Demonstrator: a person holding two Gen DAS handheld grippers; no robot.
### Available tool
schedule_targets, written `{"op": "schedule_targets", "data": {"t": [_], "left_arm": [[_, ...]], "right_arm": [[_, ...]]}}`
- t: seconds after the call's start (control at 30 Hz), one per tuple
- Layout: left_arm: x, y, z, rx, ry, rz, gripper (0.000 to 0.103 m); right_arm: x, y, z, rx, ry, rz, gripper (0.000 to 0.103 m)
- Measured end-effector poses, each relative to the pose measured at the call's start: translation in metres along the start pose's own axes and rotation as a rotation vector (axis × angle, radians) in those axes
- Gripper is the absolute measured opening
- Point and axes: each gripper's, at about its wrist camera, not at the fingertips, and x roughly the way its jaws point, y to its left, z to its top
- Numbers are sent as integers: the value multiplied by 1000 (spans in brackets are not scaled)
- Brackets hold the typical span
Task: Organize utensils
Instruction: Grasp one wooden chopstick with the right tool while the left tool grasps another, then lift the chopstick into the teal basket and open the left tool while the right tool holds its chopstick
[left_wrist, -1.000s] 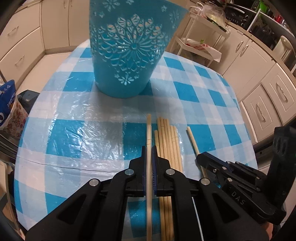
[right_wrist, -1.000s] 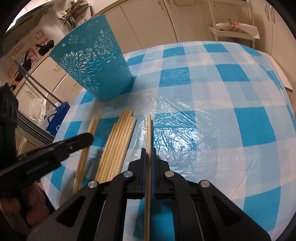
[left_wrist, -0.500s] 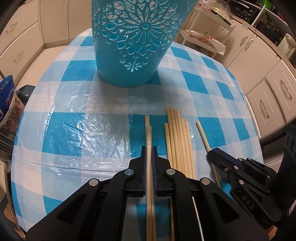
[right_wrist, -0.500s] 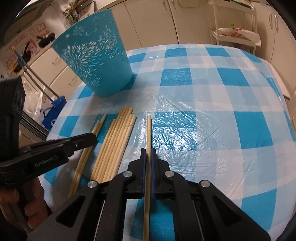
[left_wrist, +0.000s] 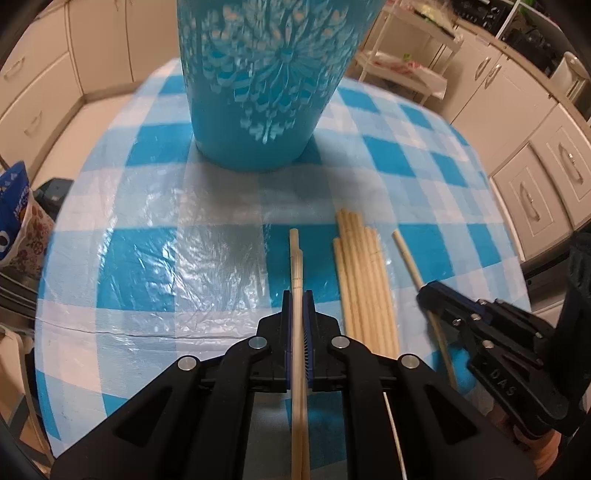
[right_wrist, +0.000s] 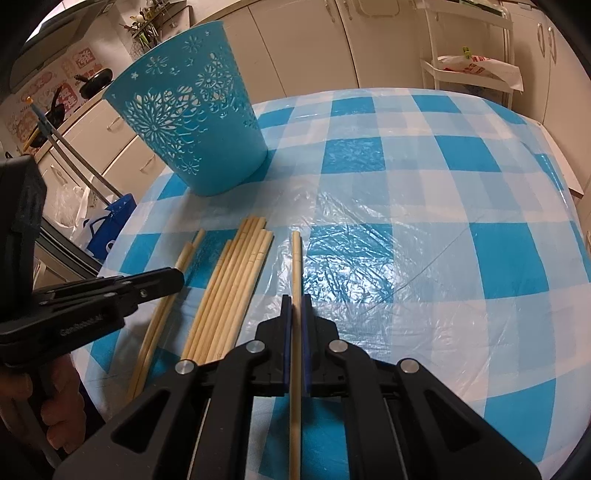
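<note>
Closer now than a second ago, the blue cut-out basket (left_wrist: 266, 85) fills the top of the left wrist view, and the left gripper (left_wrist: 298, 306) has tipped a little toward it while pinching a pair of wooden chopsticks (left_wrist: 296, 266). My read is that this pair is on its way into the basket. The right gripper (right_wrist: 294, 310) has kept still, its jaws pressed on a single chopstick (right_wrist: 296, 258) that points ahead over the checked tablecloth (right_wrist: 424, 221). Between the two grippers a loose bundle of chopsticks (right_wrist: 232, 288) lies flat, not yet sorted. Nothing stands between the left gripper and the basket, though its tall rim has to be cleared. Beyond the table stand cream cabinets (left_wrist: 546, 173).
</note>
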Motion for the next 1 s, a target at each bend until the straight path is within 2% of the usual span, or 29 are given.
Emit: {"op": "schedule_targets", "data": {"t": [0.63, 1.0], "left_arm": [[-5, 8, 0, 0, -17, 7, 6], [-17, 6, -2, 20, -57, -3, 5]], "right_arm": [[-1, -1, -1, 4, -4, 8, 6], [-1, -1, -1, 7, -4, 11, 6]]}}
